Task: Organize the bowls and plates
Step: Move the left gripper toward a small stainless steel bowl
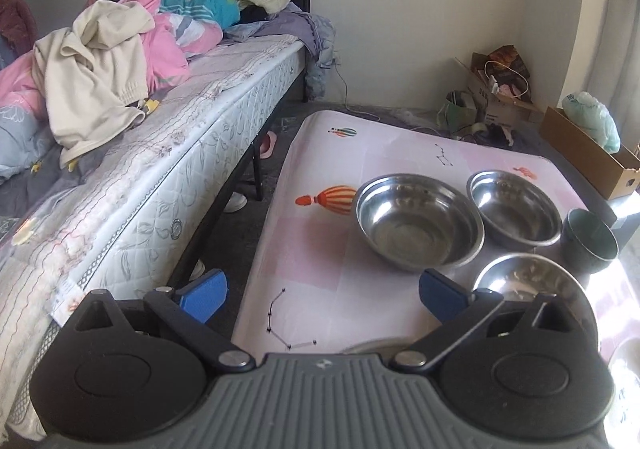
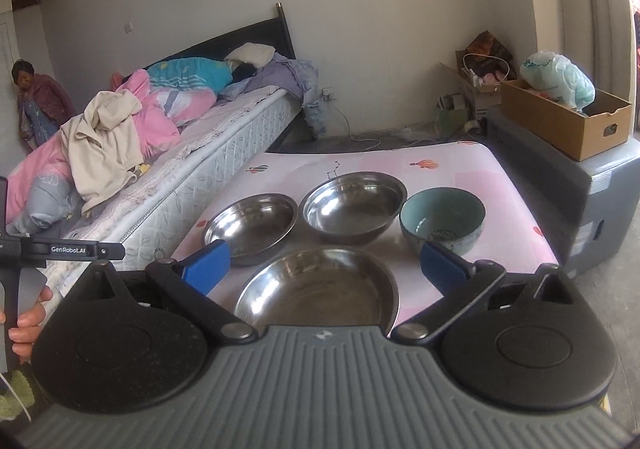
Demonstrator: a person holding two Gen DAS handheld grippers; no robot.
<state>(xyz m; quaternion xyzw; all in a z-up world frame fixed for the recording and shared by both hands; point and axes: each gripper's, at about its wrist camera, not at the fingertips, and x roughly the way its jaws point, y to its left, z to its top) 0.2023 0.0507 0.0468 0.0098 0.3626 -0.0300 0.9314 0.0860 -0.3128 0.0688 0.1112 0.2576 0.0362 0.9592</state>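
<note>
The table (image 2: 460, 165), covered in a pink patterned cloth, is sitting beside the bed (image 2: 224, 145) and carrying every dish in sight. Nothing appears to be organized yet: the bowls are lying singly, none nested in another, so I judge the task to be at its very start, with all the stacking left to do.

Three steel bowls are spreading across the table. The near steel bowl (image 2: 316, 289) is sitting closest, straight ahead of the right gripper (image 2: 324, 265). The far left steel bowl (image 2: 252, 225) and the far right steel bowl (image 2: 354, 205) are resting just behind it, side by side. The small teal bowl (image 2: 442, 217) is standing at the far right, near the table's edge.

Both grippers are hanging released, jaws spread wide and grasping nothing. The left gripper (image 1: 320, 295) is hovering over the table's left part, beside the bowls.

In the left view, sun glare is washing out the near right corner, where a pale rounded shape (image 1: 628, 373) is showing at the frame edge; it may be a plate, but I cannot tell. A grey rim (image 1: 372, 347) is peeking from behind the left gripper's body, mostly hidden. A hand (image 2: 28, 321) is holding the left gripper's handle at the right view's left edge.
</note>
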